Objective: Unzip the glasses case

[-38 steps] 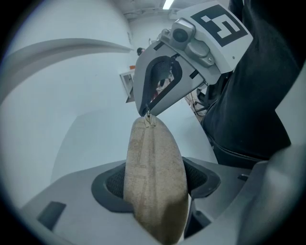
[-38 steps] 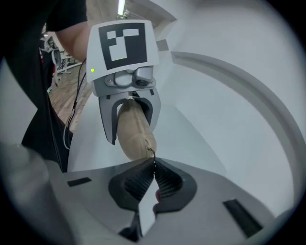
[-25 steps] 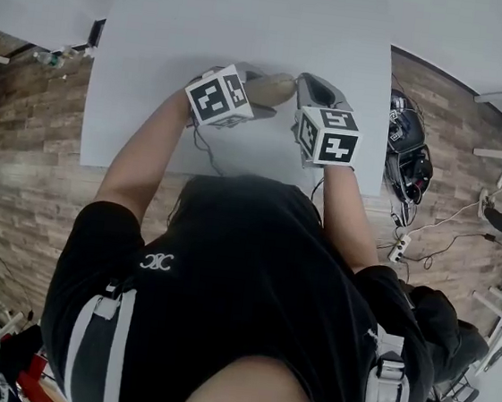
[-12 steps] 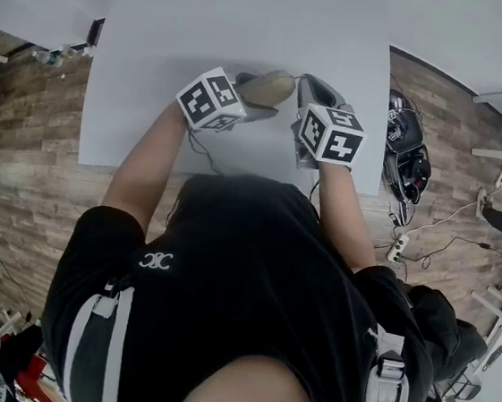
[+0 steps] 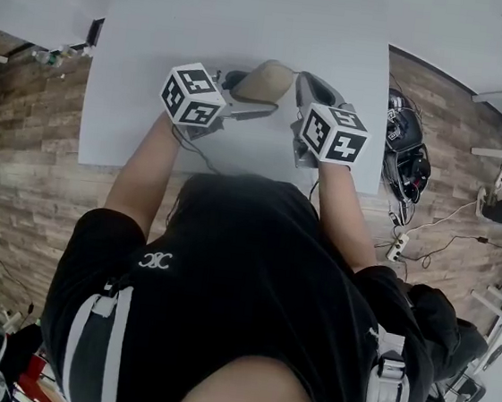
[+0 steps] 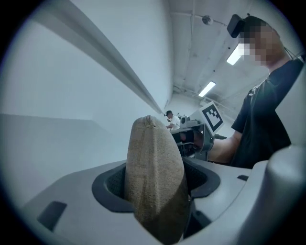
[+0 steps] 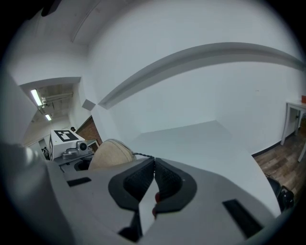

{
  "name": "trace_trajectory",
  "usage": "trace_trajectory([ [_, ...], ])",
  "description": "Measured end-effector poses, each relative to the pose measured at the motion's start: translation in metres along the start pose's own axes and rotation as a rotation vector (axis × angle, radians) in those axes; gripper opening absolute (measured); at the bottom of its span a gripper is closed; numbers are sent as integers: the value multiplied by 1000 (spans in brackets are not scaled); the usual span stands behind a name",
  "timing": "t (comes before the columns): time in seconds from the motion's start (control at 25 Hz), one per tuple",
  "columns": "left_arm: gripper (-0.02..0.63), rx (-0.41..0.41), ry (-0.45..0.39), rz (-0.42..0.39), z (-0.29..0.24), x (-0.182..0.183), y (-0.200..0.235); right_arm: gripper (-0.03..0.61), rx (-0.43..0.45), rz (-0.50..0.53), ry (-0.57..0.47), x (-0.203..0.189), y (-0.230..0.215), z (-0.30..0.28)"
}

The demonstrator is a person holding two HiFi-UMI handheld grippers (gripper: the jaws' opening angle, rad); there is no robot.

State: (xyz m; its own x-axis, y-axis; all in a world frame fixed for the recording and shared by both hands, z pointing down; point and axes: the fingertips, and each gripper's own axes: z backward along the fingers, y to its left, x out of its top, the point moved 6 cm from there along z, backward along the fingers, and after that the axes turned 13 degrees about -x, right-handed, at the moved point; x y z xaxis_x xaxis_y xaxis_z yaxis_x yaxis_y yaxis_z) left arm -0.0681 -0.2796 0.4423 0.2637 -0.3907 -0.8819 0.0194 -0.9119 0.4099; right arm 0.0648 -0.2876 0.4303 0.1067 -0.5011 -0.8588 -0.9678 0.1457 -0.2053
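Above the white table [image 5: 161, 41], between my two grippers: one glasses case [image 6: 154, 162], tan, suede-like, rounded, with a seam at its tip. Left gripper [image 6: 157, 184] is clamped wide across the case body. Right gripper [image 7: 154, 163] is closed tight on one thin twisted pull cord [image 7: 142, 155] running from the case. I can't make out the zip teeth, and the case's lower end is cut off.

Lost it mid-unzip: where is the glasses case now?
Head view, upper centre, over the white table: the glasses case, clamped in the left gripper, just left of the right gripper.
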Motion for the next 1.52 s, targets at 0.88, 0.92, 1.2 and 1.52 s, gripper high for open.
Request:
trace_trajectory([
  [0.88, 295, -19, -207, 126, 7, 3, 11, 18, -3, 35, 55, -24, 5, -10],
  [0.92, 295, -18, -230, 137, 7, 4, 12, 18, 0, 35, 56, -24, 5, -10],
  [1.2, 295, -42, -421, 232, 18, 11, 19, 17, 20, 61, 52, -25, 16, -9],
  [1.52, 295, -44, -520, 313, 26, 6, 27, 17, 36, 101, 58, -30, 25, -8],
])
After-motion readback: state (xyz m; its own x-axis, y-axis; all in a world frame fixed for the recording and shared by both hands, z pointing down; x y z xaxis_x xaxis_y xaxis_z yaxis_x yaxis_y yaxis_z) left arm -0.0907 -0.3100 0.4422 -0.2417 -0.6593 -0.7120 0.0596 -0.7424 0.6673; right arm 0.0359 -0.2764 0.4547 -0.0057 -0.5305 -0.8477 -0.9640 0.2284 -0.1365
